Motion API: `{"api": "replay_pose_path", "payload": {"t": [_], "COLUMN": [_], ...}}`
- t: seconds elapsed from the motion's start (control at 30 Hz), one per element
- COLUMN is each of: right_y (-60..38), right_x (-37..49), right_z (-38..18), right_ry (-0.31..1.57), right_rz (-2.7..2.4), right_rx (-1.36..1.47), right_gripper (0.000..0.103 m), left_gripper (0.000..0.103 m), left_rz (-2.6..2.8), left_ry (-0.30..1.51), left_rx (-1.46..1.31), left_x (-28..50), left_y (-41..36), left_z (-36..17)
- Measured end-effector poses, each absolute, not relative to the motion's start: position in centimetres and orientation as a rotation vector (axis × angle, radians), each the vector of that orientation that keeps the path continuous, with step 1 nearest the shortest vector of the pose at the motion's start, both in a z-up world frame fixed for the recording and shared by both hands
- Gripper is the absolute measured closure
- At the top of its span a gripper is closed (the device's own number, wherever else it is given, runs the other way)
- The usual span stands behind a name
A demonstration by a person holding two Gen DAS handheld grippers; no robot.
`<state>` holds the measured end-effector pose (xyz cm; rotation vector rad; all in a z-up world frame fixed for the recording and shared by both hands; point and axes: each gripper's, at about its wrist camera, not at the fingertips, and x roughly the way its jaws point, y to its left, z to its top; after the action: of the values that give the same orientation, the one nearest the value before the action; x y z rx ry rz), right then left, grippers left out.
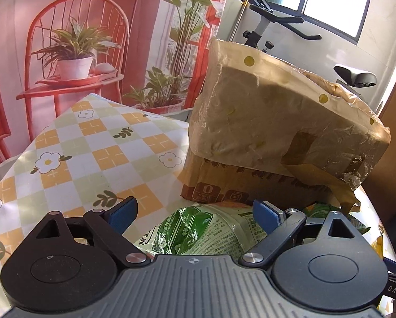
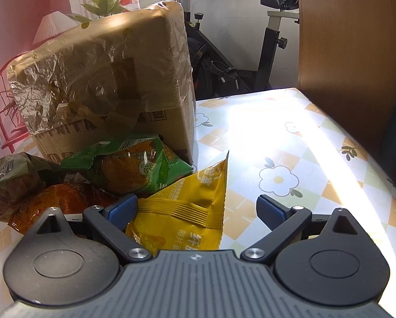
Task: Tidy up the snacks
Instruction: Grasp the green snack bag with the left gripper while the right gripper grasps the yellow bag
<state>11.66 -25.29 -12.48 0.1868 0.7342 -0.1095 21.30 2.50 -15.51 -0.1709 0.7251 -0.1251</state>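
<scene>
Both claws stand spread and hold nothing. Starting at the left, the left claw [image 1: 195,216] hovers low over a pale green-and-white crinkled plastic snack packet [image 1: 198,230] that lies between its blue pads [image 1: 123,214], seemingly lined up for a pinch, though no pad touches it yet. Its printing is dense Chinese text, too small to read. Behind it sits a brown cardboard box wrapped in yellow-dotted translucent film [image 1: 272,116], probably the container meant for the snacks; a boxed "0" shows on its lower panel.

Further right, the snacks are heaped against the box's foot: a dark green packet [image 2: 9,177], an orange packet [image 2: 60,201] under it, and a green-and-orange shiny packet [image 2: 134,167] leaning on the cardboard, with a round mark reading roughly "3.0". The box side here carries upside-down lettering, only partly legible.

Next, the right claw [image 2: 198,210] hangs over a yellow foil packet with Chinese characters [image 2: 182,212], whose sealed corner juts up between the jaws, close to the left pad. Rightmost, the counter with a checked, flower-printed cloth [image 2: 277,180] lies bare in sunlight.
</scene>
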Motion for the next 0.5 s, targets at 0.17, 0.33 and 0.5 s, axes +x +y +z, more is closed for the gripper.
{"api": "replay_pose_path", "payload": {"t": [0.17, 0.33, 0.5], "right_y": [-24.7, -24.3, -24.2], "right_x": [12.0, 12.3, 12.6], "right_z": [-12.7, -13.0, -13.4], "right_ry": [0.756, 0.782, 0.806], "right_rz": [-0.083, -0.063, -0.058], "right_rx": [0.167, 0.147, 0.167], "right_gripper": [0.005, 0.005, 0.009], "left_gripper": [0.006, 0.0, 0.0], "left_rz": [-0.177, -0.24, -0.286], "left_ry": [0.785, 0.841, 0.861], "left_rx": [-0.247, -0.333, -0.395], "left_x": [20.6, 20.6, 21.0], "left_y": [3.8, 4.5, 4.3], "left_z": [-18.2, -20.4, -22.0]}}
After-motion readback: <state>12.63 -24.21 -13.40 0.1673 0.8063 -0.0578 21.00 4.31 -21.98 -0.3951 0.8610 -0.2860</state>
